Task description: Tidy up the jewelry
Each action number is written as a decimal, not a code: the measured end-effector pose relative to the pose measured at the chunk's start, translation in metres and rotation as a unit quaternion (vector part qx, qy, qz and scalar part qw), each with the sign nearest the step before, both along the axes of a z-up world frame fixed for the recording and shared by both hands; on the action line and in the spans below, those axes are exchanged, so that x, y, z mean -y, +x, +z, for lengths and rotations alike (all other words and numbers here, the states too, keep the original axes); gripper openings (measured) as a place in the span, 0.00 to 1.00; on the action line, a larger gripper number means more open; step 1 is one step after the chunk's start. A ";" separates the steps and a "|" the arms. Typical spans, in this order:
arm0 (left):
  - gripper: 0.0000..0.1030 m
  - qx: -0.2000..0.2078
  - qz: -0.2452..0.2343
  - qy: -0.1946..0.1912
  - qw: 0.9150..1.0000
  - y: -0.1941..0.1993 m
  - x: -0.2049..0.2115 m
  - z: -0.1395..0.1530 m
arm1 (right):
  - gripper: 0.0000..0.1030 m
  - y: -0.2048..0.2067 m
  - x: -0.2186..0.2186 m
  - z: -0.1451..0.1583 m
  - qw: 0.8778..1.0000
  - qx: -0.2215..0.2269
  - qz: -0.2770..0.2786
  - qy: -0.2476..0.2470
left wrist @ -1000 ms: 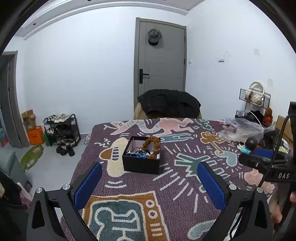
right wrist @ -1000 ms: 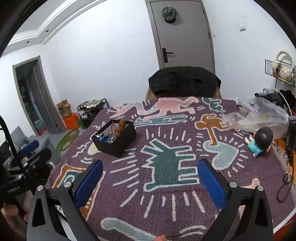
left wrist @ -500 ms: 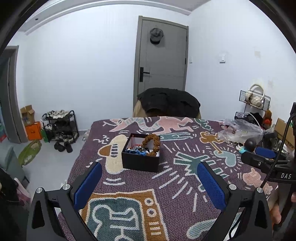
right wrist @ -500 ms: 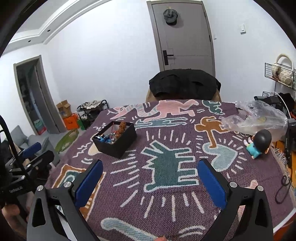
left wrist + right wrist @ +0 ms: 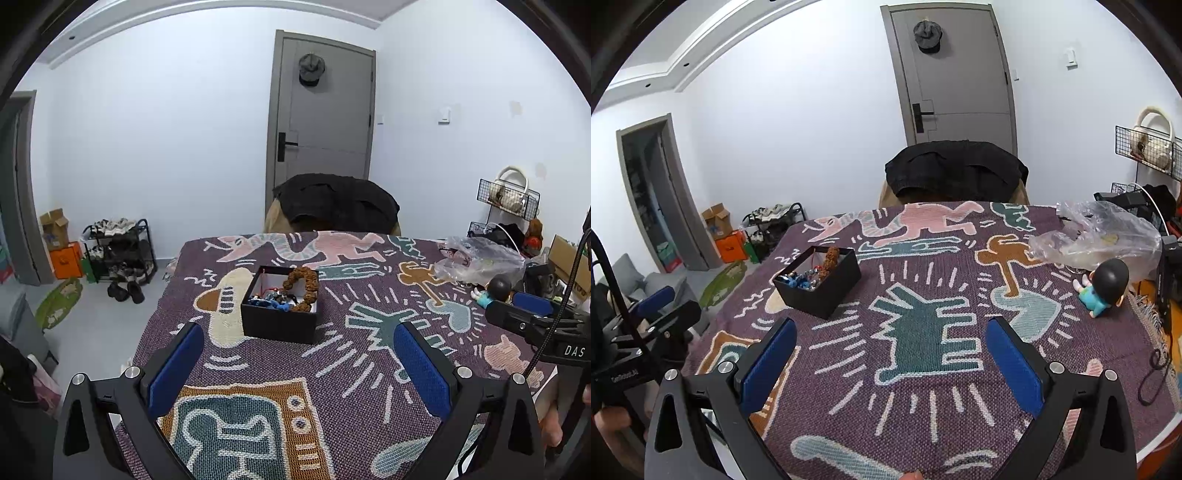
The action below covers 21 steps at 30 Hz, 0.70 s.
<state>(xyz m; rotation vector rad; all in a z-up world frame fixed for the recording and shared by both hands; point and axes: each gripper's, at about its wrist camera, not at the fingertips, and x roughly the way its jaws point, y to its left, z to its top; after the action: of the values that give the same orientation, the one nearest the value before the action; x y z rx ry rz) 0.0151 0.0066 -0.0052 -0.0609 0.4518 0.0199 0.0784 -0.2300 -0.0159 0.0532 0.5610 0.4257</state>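
Observation:
A small black box (image 5: 279,325) stands on the patterned tablecloth (image 5: 354,369). It holds a brown beaded bracelet (image 5: 301,284) and a pile of blue and dark jewelry (image 5: 269,300). The box also shows in the right wrist view (image 5: 827,291), to the left. My left gripper (image 5: 295,362) is open and empty, just short of the box. My right gripper (image 5: 891,354) is open and empty over the middle of the cloth, to the right of the box.
A crumpled clear plastic bag (image 5: 1104,240) and a small doll with a black head (image 5: 1106,286) lie at the table's right side. A chair with a black jacket (image 5: 338,201) stands behind the table. A shoe rack (image 5: 118,251) stands on the floor at left.
Both grippers have risen and pulled back slightly; the views tilt up a little. The box and jewelry have not moved. Both grippers stay open.

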 end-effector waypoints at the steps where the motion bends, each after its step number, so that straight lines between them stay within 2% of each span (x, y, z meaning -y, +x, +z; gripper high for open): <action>1: 1.00 0.000 0.000 0.000 1.000 0.000 0.000 0.000 | 0.99 0.000 0.000 0.000 1.000 0.001 0.000 0.000; 21: 1.00 0.000 0.000 0.001 1.000 0.001 0.002 0.000 | 0.99 -0.001 0.003 0.001 1.000 0.002 -0.003 0.004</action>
<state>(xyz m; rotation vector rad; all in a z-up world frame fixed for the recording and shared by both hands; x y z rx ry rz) 0.0157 0.0050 -0.0050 -0.0587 0.4515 0.0203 0.0775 -0.2328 -0.0147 0.0627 0.5550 0.4223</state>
